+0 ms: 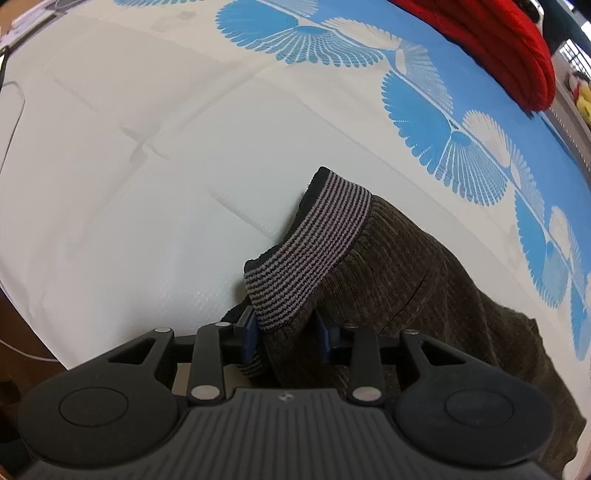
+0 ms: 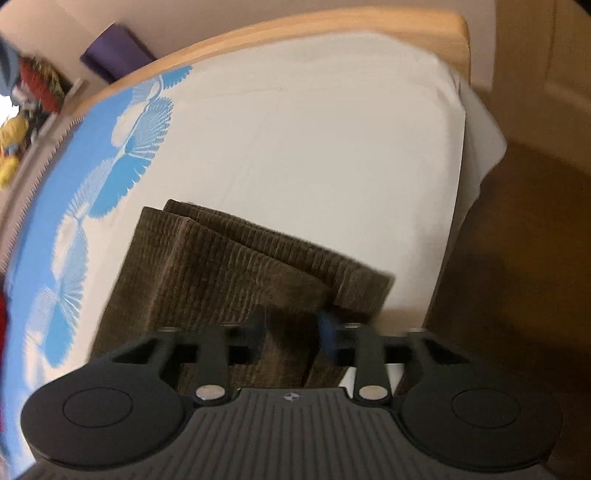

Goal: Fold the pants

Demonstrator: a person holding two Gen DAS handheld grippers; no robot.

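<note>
The pants (image 1: 406,277) are dark brown corduroy with a grey-and-black striped waistband (image 1: 310,243). They lie on a white bed sheet (image 1: 147,184). My left gripper (image 1: 284,325) is shut on the waistband end, which bunches up between its blue pads. In the right wrist view the leg end of the pants (image 2: 221,266) lies in stacked folded layers on the sheet (image 2: 295,147). My right gripper (image 2: 291,328) points down at these layers, and a ridge of the brown fabric sits between its nearly closed fingers. That view is a little blurred.
A blue fan-patterned border (image 1: 461,147) runs along the sheet's far side, with a red blanket (image 1: 498,48) beyond it. The wooden bed frame (image 2: 295,29) edges the mattress. The brown floor (image 2: 517,258) drops away at the right, close to the pants.
</note>
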